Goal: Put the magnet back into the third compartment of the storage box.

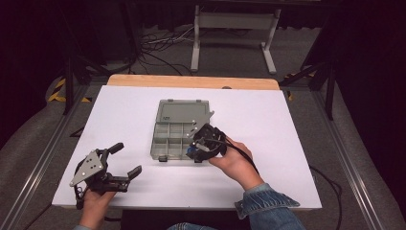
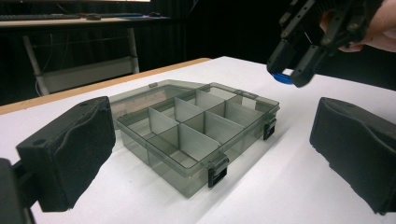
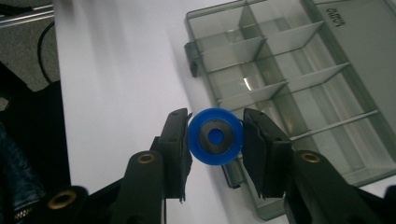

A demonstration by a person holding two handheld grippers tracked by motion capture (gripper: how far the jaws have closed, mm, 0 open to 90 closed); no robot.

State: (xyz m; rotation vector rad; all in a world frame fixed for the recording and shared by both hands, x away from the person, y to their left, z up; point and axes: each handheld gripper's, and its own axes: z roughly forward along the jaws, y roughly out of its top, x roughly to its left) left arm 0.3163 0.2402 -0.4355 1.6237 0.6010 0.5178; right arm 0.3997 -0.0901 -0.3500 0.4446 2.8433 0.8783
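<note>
An open grey plastic compartment box (image 1: 174, 138) lies mid-table, its lid (image 1: 184, 111) folded back. Its divided cells (image 2: 196, 126) look empty. My right gripper (image 1: 195, 152) hovers over the box's near right corner, shut on a small blue round part (image 3: 215, 136) with a grey ring and blue centre. The blue part (image 2: 281, 77) peeks from under the right gripper in the left gripper view. My left gripper (image 1: 128, 160) rests low at the table's front left, open, its pads (image 2: 70, 154) wide apart with nothing between them, facing the box.
The white table top (image 1: 268, 120) has a wooden strip (image 1: 191, 81) along its far edge. A white metal stand (image 1: 234, 28) and cables lie on the floor beyond. Metal rails run along both sides of the table.
</note>
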